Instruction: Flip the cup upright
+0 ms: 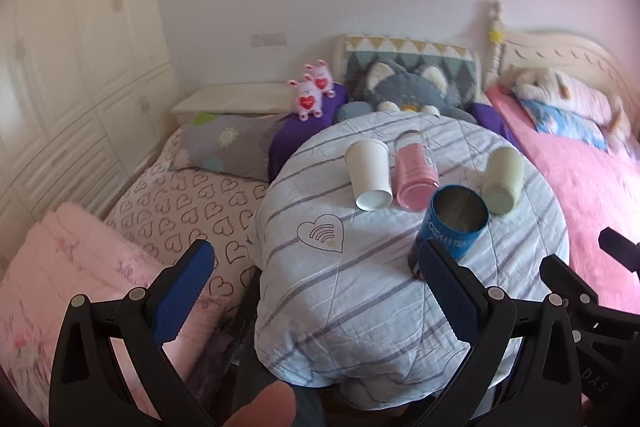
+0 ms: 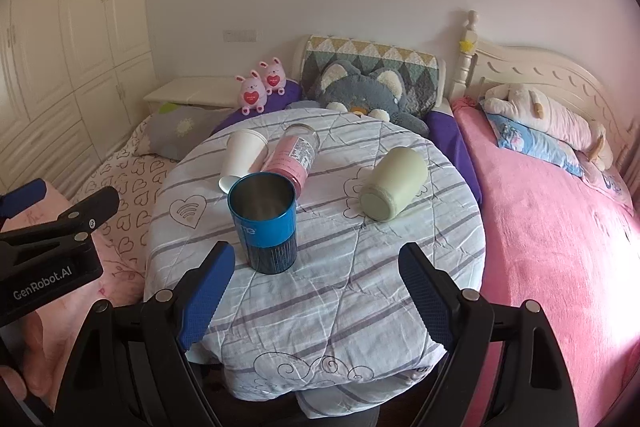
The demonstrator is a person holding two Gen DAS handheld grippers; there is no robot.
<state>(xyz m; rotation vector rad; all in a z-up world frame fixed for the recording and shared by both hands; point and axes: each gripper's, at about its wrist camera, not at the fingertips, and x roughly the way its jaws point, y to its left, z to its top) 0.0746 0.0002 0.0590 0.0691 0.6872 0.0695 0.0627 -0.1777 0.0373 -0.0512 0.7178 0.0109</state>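
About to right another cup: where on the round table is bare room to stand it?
Free: the near quilt between the blue can and the table's front edge, and the gap between can and green cup. Crowded: the back left, where white paper cup and pink bottle lie together behind the can.

Four cups (image 2: 264, 223), two hand-held grippers (image 2: 316, 291)

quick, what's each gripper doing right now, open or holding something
Left gripper: open, holding nothing; the blue cup stands just past its right finger.
Right gripper: open, empty.
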